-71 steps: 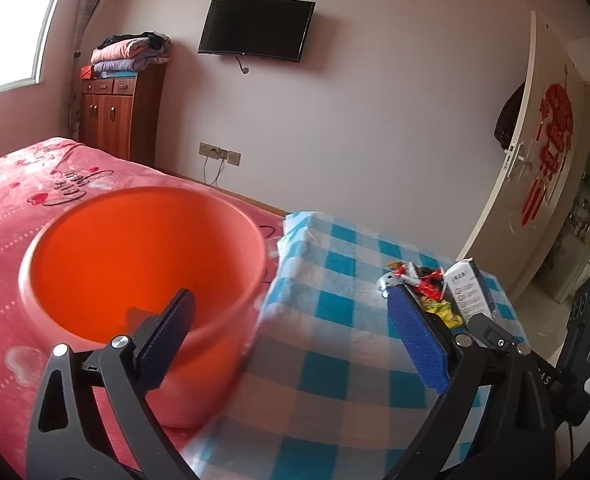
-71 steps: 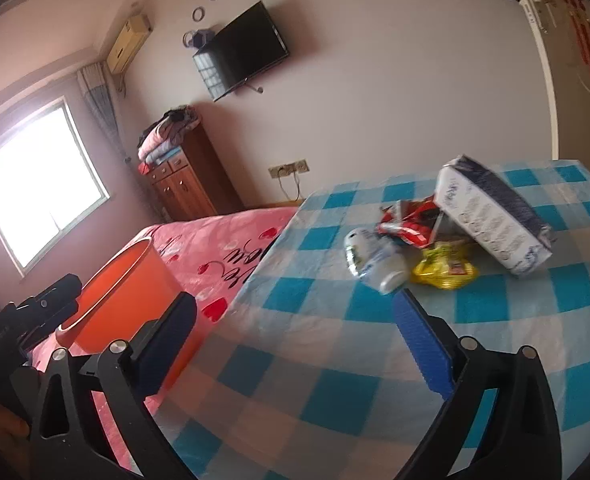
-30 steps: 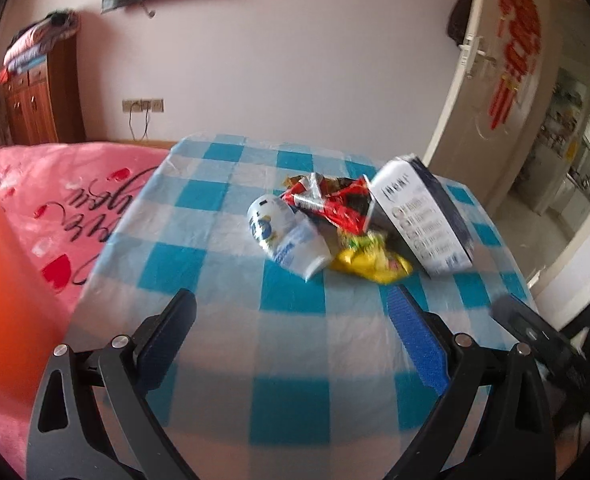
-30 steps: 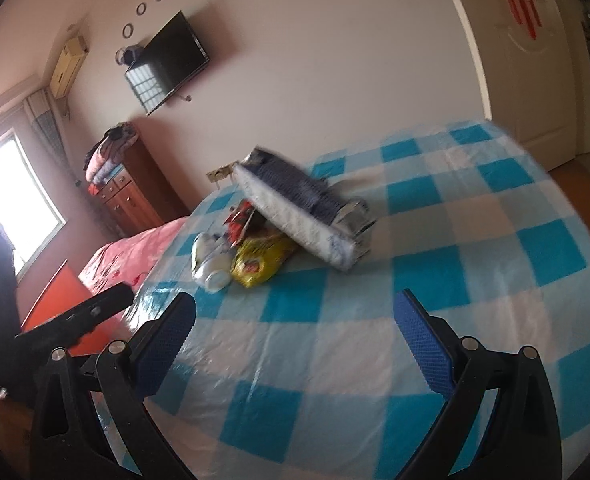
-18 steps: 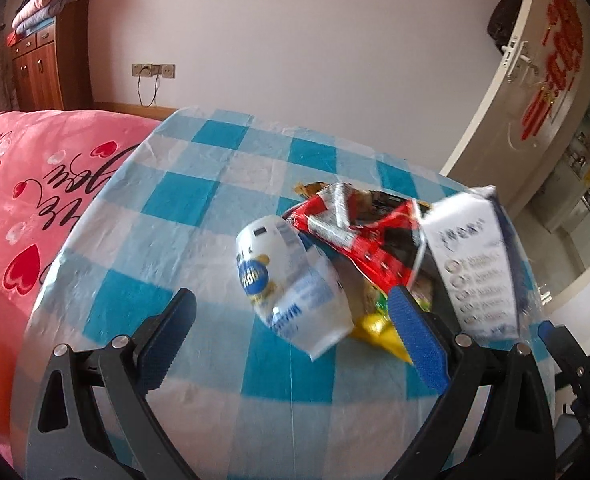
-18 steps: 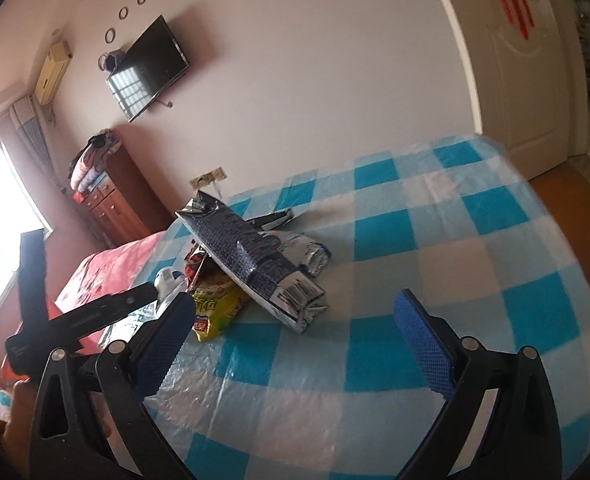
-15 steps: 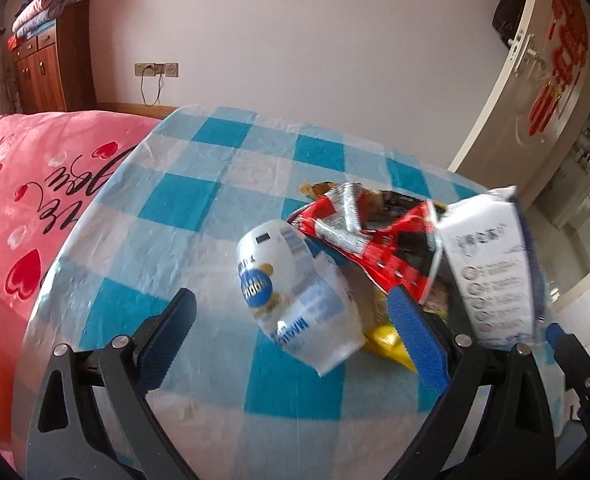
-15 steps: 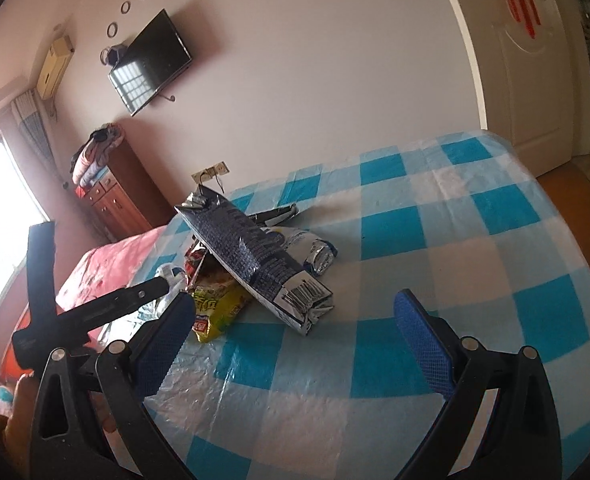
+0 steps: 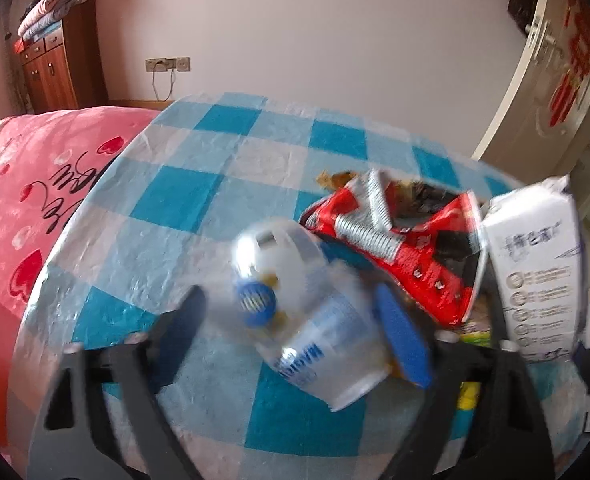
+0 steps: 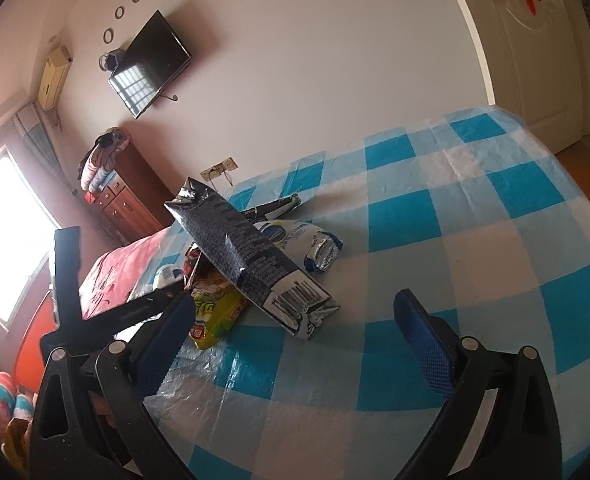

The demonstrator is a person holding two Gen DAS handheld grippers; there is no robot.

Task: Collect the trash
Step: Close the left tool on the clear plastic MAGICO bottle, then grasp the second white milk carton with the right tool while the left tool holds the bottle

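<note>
The left claw (image 9: 291,320) straddles a white plastic cup (image 9: 307,320) lying on its side on the checked tabletop (image 9: 223,184), at the near edge of the trash pile; its jaws stand wide, gripping nothing. The step looks like the first pick. Next it would need to close across the cup without crushing it. The right claw (image 10: 295,344) hovers spread and empty before the tilted dark carton (image 10: 247,256).
</note>
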